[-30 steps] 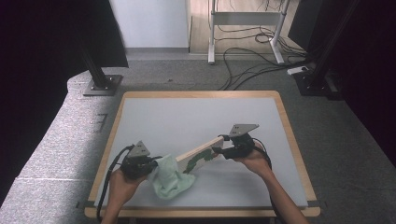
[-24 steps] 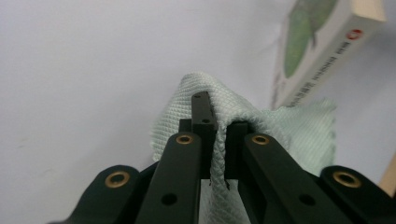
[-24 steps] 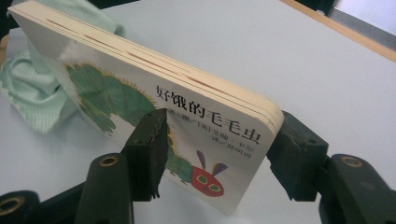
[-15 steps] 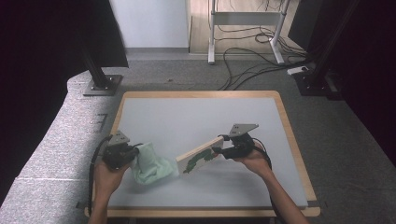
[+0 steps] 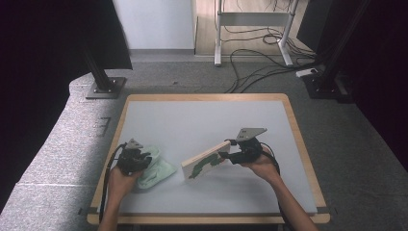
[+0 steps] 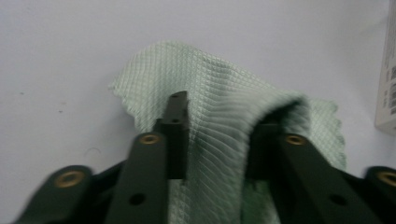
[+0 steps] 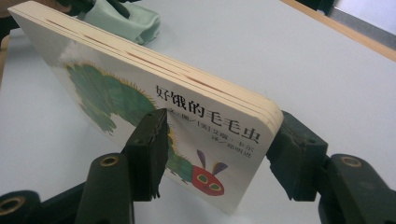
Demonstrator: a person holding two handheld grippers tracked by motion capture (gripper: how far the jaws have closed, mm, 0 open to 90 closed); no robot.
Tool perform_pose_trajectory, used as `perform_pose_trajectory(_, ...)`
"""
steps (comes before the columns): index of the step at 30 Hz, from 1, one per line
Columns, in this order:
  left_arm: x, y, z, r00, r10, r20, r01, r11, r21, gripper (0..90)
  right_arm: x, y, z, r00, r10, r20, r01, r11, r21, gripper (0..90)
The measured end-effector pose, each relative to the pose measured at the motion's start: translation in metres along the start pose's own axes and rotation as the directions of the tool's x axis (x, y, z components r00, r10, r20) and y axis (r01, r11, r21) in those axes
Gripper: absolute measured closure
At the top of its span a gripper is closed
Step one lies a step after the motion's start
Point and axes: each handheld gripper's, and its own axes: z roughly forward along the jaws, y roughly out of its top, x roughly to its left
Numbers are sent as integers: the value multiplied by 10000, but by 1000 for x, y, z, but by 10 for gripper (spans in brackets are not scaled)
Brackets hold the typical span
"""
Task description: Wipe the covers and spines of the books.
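A pale green cloth (image 5: 156,171) lies crumpled on the grey table (image 5: 207,120) near its front left. My left gripper (image 5: 139,159) is right on it. In the left gripper view the cloth (image 6: 219,98) bulges up between the jaws and drapes over the right one. The left gripper (image 6: 219,121) has just been opening and no longer pinches the fabric. My right gripper (image 5: 226,156) is shut on a board book (image 5: 207,161) and holds it tilted on edge above the table. Its green caterpillar cover (image 7: 140,79) faces the camera, between the right gripper (image 7: 219,126) jaws.
The table has a wooden rim (image 5: 298,139). On the floor beyond it are cables (image 5: 255,62), a white stand's legs (image 5: 219,53) and a black stand base (image 5: 103,89) at the left. The cloth (image 7: 126,18) sits just past the book's far end.
My left gripper has dragged the cloth leftward, away from the book, toward the table's left edge. The right gripper and the book have stayed where they were.
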Motion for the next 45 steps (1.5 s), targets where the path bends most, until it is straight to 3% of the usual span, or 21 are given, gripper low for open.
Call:
perform_pose_trajectory(2, 0, 3, -9, 10000, -35, 53, 36, 9998, -200, 528, 0, 0, 0, 10000, -3, 9, 3, 10000, -5, 407)
perform_pose_trajectory(7, -5, 10, -31, 9995, 105, 287, -90, 9986, -528, 406, 0, 0, 0, 10000, 12, 16, -12, 10000, -9, 407)
perform_pose_trajectory(13, -17, 15, -43, 9966, 604, 567, -587, 9978, -319, 351, 1, 0, -1, 10000, -8, 24, 8, 10000, -3, 406)
perform_pose_trajectory(16, -19, 13, -45, 9968, 681, 414, -676, 9976, -129, 347, 1, 0, -1, 10000, -18, 26, 18, 10000, -7, 406)
perform_pose_trajectory(19, -13, 6, -39, 9987, 503, 116, -506, 9984, 257, 349, 1, -1, -1, 10000, -9, 28, 9, 10000, -27, 406)
perform_pose_trajectory(23, -2, -9, -32, 9998, 87, 204, -99, 9981, 604, 352, 1, -1, -1, 10000, -13, 20, 13, 10000, -30, 406)
perform_pose_trajectory(31, 4, -32, -47, 9998, -203, 82, 198, 9984, 533, 358, 0, 0, 0, 10000, -25, 51, 25, 10000, 15, 405)
perform_pose_trajectory(34, -2, -33, -57, 9999, -57, 151, 52, 9993, 371, 359, 0, 1, 1, 10000, -5, 53, 5, 10000, 7, 404)
perform_pose_trajectory(39, -25, -19, -67, 9966, 684, 469, -693, 9974, 188, 356, 0, 1, 1, 10000, -6, 66, 5, 10000, 38, 404)
perform_pose_trajectory(45, -55, 6, -69, 9813, 1500, 1207, -1498, 9887, -108, 355, 1, 0, 0, 10000, -15, 55, 15, 10000, 43, 405)
